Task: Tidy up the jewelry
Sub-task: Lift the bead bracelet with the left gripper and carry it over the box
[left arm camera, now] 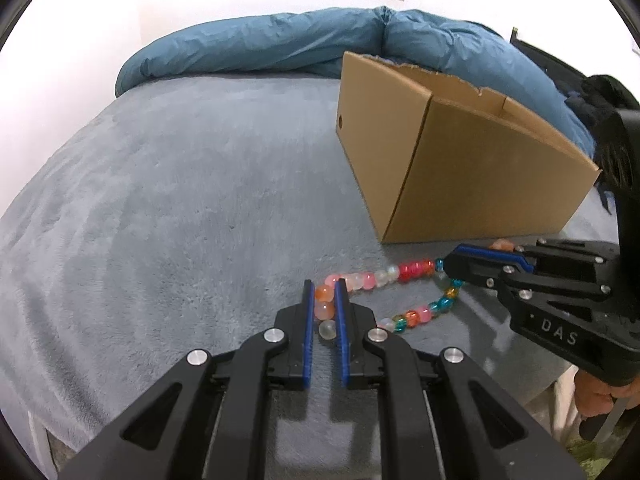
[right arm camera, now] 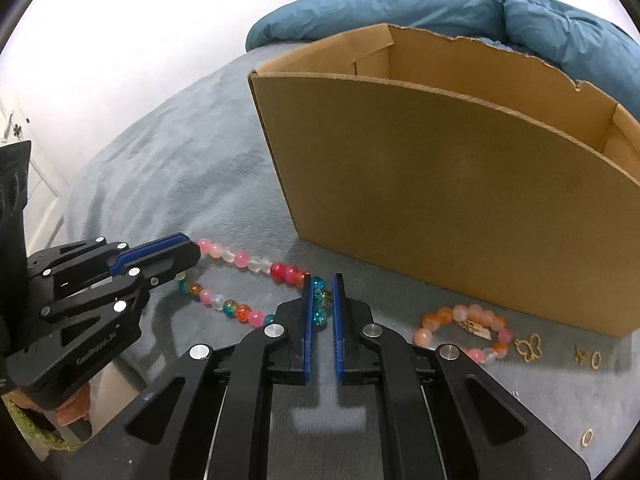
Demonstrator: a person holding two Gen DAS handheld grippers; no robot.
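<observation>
Two tongs are mine, one in each hand, and both are down on the long bead necklace [left arm camera: 384, 276] that lies on the gray bed [left arm camera: 180, 200] just in front of the cardboard box [left arm camera: 460, 168]. My left tongs [left arm camera: 323, 285] are open only a little, with pink and clear beads sitting between the blue pads [left arm camera: 307, 320]. I cannot tell if the pads press the beads. My right tongs [right arm camera: 322, 278] are also open just a little, around blue and speckled beads at the other end of the loop. I cannot tell if they squeeze either. Beside my right tongs lies a pink and orange bead bracelet [right arm camera: 464, 330] near the box wall. Next to it are a gold butterfly [right arm camera: 529, 347] and small gold rings [right arm camera: 595, 359]. A blue quilt [left arm camera: 280, 44] is bunched up behind the box.
</observation>
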